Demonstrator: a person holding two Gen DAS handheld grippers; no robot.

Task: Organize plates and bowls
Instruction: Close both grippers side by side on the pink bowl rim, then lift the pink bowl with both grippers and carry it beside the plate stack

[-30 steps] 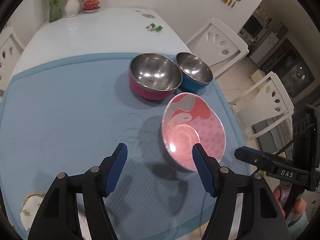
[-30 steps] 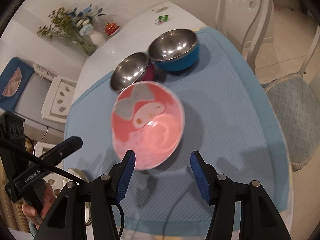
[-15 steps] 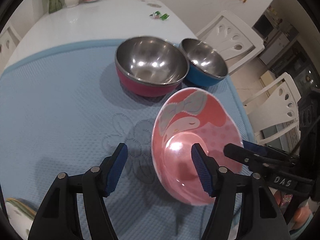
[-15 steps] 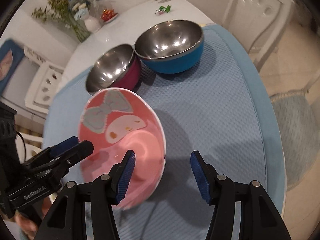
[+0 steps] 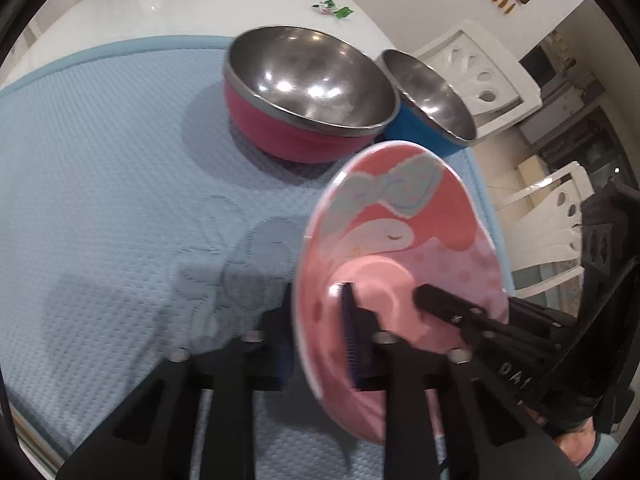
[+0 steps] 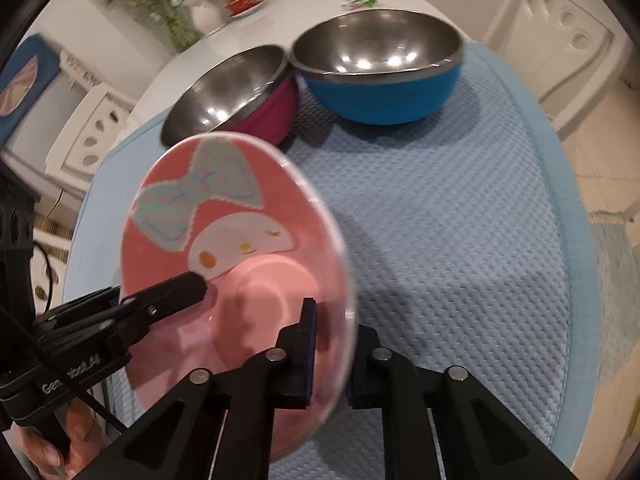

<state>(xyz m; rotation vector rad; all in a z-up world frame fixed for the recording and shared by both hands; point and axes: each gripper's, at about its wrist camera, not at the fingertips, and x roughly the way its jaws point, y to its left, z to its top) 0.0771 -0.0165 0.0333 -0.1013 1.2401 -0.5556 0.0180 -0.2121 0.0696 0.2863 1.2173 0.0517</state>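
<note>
A pink cartoon bowl (image 5: 404,240) with a bow design is tilted above the blue mat (image 5: 100,184). My left gripper (image 5: 320,344) is shut on its left rim, one finger inside, one outside. My right gripper (image 6: 332,356) is shut on its right rim in the right wrist view, where the bowl (image 6: 224,232) fills the lower left. Each gripper also shows in the other's view: the right gripper (image 5: 472,316) and the left gripper (image 6: 160,300). A steel bowl with a magenta outside (image 5: 308,92) and a steel bowl with a blue outside (image 5: 428,100) stand touching behind it.
The blue mat covers the near part of a white table (image 5: 192,4). A vase with flowers (image 6: 200,12), a small red dish (image 6: 240,2) and a green wrapper (image 5: 332,8) lie at the table's far end. White chairs (image 5: 488,76) stand to the right.
Both grippers moved in and closed on opposite rims of the pink bowl, which now tilts more steeply. The steel bowls look closer.
</note>
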